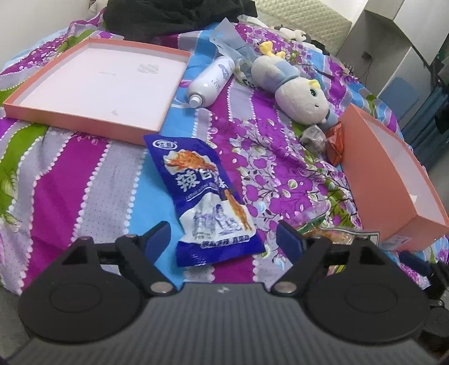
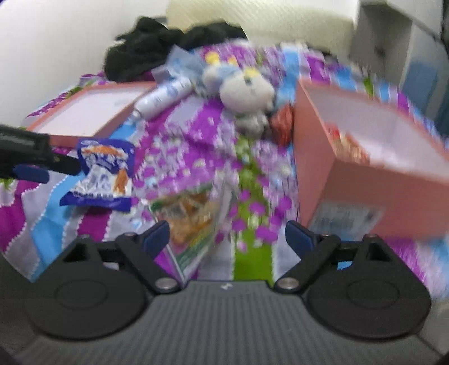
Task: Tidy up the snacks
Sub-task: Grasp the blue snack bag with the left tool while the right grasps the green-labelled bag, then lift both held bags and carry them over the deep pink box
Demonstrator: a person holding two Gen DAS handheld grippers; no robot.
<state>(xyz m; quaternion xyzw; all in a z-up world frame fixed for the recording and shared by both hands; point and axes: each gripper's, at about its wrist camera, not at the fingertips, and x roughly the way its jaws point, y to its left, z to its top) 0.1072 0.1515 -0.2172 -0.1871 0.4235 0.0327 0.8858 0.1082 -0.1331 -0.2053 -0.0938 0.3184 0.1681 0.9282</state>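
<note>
The left gripper (image 1: 223, 238) stood spread wide and released, gripping nothing, its blue pads flanking the lower end of a crinkled, glossy blue snack packet (image 1: 206, 196) lying flat at the frame's centre on the floral cotton bedsheet (image 1: 84, 182). The right gripper (image 2: 227, 237), in a blurred view, gaped likewise over a shiny green-edged packet (image 2: 193, 224). A matte salmon cardboard box (image 1: 393, 179) sat at right, its shallow rectangular lid (image 1: 95, 84) upper left.

A bed (image 1: 70, 179) is covered by a striped, flowered sheet. A white wall (image 1: 42, 16) is seen at eleven o'clock, and pale cabinets (image 1: 393, 31) at two o'clock.
</note>
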